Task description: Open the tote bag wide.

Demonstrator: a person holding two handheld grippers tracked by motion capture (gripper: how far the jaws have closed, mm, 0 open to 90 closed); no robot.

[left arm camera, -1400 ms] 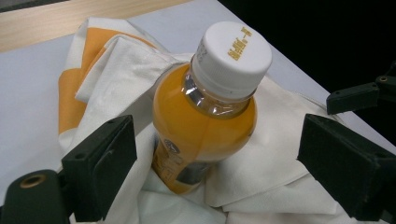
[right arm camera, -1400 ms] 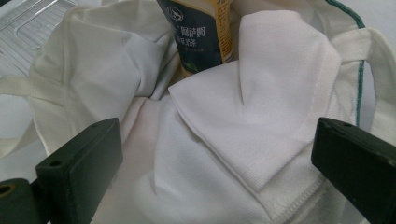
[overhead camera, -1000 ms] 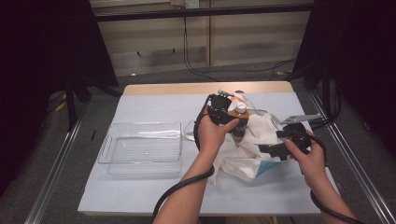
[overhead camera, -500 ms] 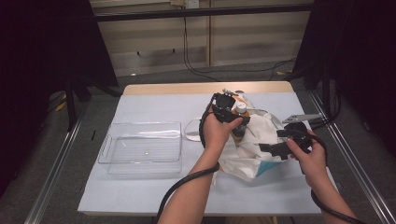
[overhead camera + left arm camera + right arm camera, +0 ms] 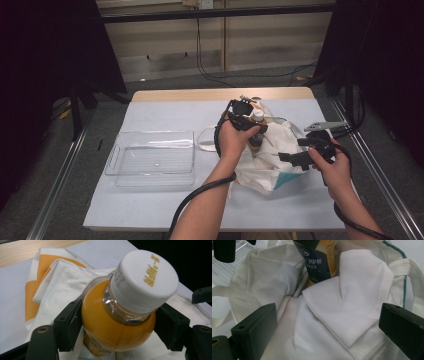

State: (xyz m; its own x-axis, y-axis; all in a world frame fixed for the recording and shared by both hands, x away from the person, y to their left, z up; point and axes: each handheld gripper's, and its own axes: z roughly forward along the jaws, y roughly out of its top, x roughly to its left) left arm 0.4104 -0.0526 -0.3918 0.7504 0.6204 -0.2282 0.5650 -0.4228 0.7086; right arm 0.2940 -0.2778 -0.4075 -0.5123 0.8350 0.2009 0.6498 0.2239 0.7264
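The tabletop (image 5: 165,210) carries a clear tray (image 5: 152,159) at 9 o'clock and a white bag (image 5: 272,160) at 3 o'clock of centre. The bottle (image 5: 257,129) stands in the mouth of the bag, cap up, long axis near vertical; its orange body is sunk in the cloth and only neck and cap rise clear.

The left claw (image 5: 117,330) comes at the bottle from above and from the tray side. In the left gripper view the bottle (image 5: 120,315) sits squarely between the jaws at shoulder height, cap toward 1 o'clock. The jaws have just been closing; both pads stand against or just beside the shoulder, and a firm clamp cannot be confirmed.

The right claw (image 5: 327,335) lies at 4 o'clock of the bottle, jaws apart, with a fold of bag (image 5: 352,305) between them, not pinched. The bottle label (image 5: 319,262) shows at 12 o'clock of it.

Judgement: the left claw is the nearer one; extraction should run straight up along the bottle axis.
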